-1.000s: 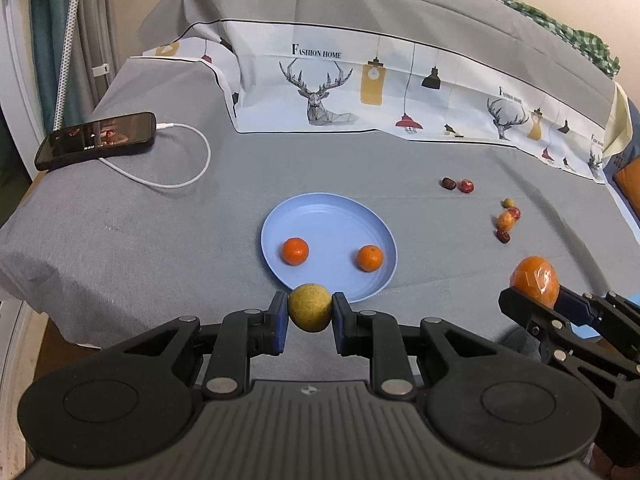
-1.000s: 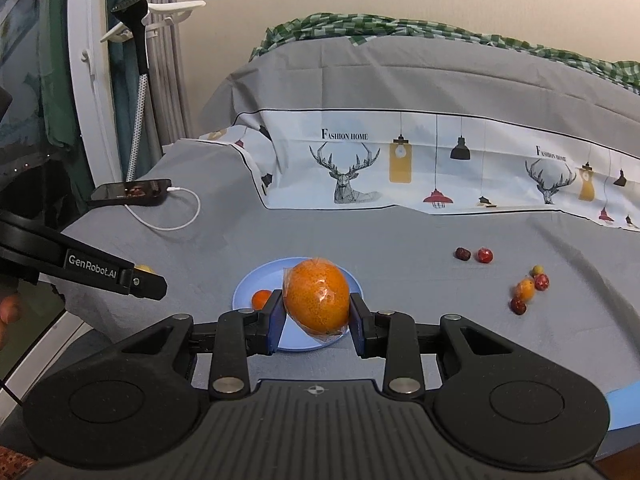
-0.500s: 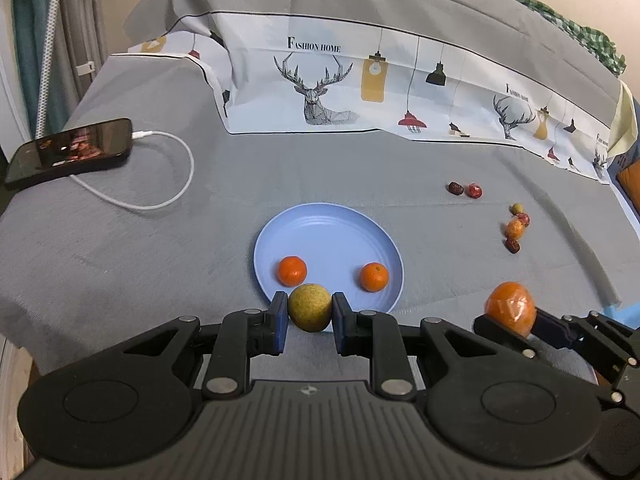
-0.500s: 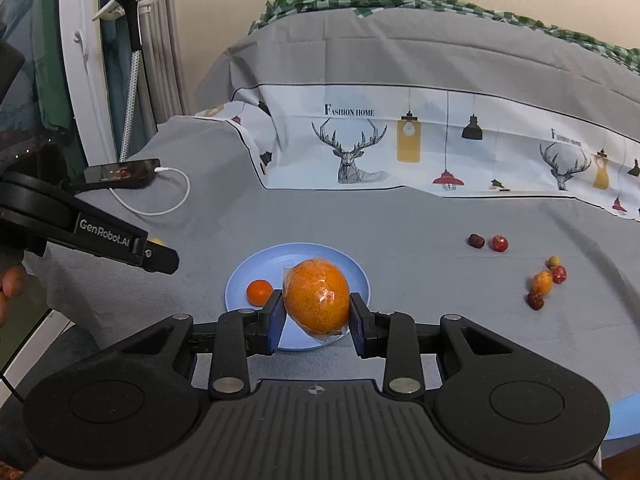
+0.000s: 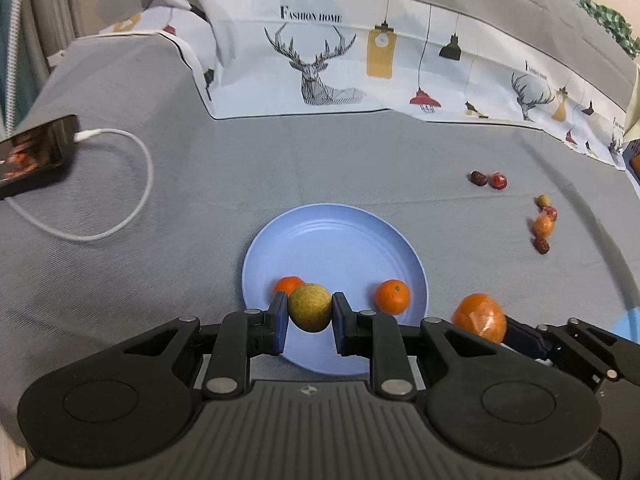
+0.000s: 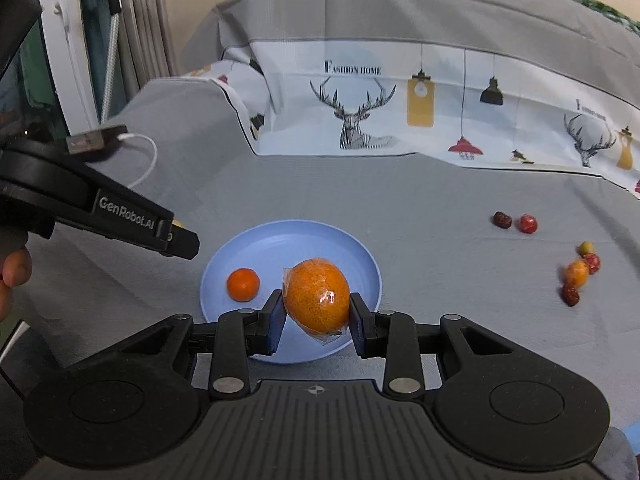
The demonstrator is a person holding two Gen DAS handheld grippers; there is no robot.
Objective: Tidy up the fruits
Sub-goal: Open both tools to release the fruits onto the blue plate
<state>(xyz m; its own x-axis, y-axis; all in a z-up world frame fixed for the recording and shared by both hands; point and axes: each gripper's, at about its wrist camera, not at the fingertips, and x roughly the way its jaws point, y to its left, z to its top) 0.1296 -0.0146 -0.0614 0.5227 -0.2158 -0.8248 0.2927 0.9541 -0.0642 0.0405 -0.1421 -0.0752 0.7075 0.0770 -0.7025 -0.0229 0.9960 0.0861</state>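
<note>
On the far left a phone [image 5: 34,152] lies on the grey bedspread [image 5: 360,168], its white cable [image 5: 132,184] looping toward the middle. Near the centre sits a blue plate [image 5: 340,236] with two small oranges on it, one [image 5: 289,283] at its left front and one [image 5: 393,297] at its right front. The left gripper [image 5: 310,309] is clenched on a round yellow-green fruit [image 5: 310,308], held above the plate's near edge, partly hiding the left small orange. To its right, the right gripper [image 6: 317,307] grasps a big orange [image 6: 316,298] wrapped in clear film, held over the plate's near right part (from its own camera only one small orange shows, the other hidden behind the load). The step in hand looks like carrying both fruits to the plate; next, each must likely be lowered onto a bare patch, clear of the small oranges and of each other, before the jaws let go, since round fruit may roll. Farther right, loose small fruits [image 5: 543,222] lie on the cloth, with two dark red ones [image 5: 488,179] behind them, well apart from the plate. Behind everything a pale sheet [image 5: 400,52] printed with deer and lamps covers a raised bank; curtains [image 6: 148,20] hang at the far left.
</note>
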